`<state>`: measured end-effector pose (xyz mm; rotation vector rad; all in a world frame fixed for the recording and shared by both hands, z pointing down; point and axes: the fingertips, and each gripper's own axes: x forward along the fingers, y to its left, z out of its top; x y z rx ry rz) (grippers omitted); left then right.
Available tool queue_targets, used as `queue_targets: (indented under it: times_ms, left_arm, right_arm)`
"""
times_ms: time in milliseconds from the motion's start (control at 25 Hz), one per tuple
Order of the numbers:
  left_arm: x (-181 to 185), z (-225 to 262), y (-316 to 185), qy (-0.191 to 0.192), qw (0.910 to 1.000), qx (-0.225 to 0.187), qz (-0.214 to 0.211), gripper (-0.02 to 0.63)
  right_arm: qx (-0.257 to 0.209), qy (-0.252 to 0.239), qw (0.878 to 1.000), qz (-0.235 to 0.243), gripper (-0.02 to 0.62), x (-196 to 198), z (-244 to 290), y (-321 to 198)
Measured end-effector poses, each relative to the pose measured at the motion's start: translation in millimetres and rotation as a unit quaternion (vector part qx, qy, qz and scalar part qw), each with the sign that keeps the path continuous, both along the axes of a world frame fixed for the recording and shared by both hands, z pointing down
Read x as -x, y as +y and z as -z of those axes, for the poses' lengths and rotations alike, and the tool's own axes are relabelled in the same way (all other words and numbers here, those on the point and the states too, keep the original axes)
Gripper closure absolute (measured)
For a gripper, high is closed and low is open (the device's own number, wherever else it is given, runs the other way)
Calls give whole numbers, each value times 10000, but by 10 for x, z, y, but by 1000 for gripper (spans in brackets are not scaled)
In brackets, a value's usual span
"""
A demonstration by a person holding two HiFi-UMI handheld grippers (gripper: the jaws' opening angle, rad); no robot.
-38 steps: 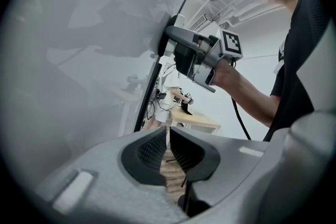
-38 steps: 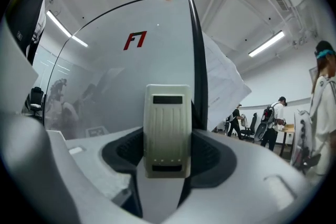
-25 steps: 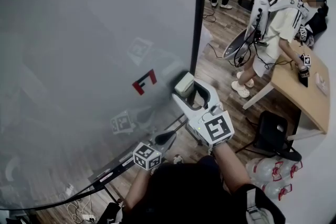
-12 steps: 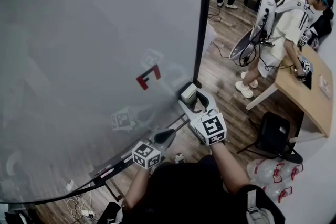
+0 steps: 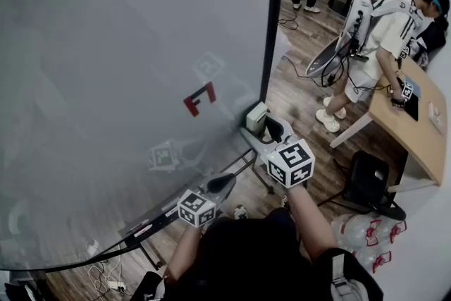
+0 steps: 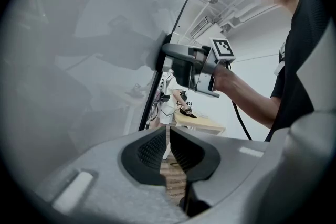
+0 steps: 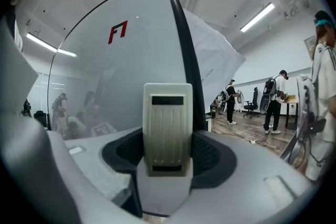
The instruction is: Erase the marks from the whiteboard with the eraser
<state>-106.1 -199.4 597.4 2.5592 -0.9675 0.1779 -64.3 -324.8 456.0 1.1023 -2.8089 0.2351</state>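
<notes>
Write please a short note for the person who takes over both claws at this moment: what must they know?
The right claw is shut on the eraser, near the right edge of the whiteboard, below and right of the red-and-black mark. Contact with the board cannot be told.
The left claw is shut and empty, held lower.
Done: nothing visible; the mark is whole.
Left: probably move the eraser up-left onto the mark and wipe it off.

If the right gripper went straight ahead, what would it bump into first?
Probably the whiteboard, near its dark right edge, with the held eraser touching first; depth is unclear.
</notes>
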Motion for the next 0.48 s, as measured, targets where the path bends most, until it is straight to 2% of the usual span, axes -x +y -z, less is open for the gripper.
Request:
queue_targets:
  times_ms: [120,480]
  left_arm:
    - [-29,11,4,8,10000,-24,-36,575]
    - [-71,99,42,76,9999,-123,-87,577]
  right_arm:
    - [20,60,10000,64,341,6,204,6]
    - [-298,-30,9995,47,342,30,729,47]
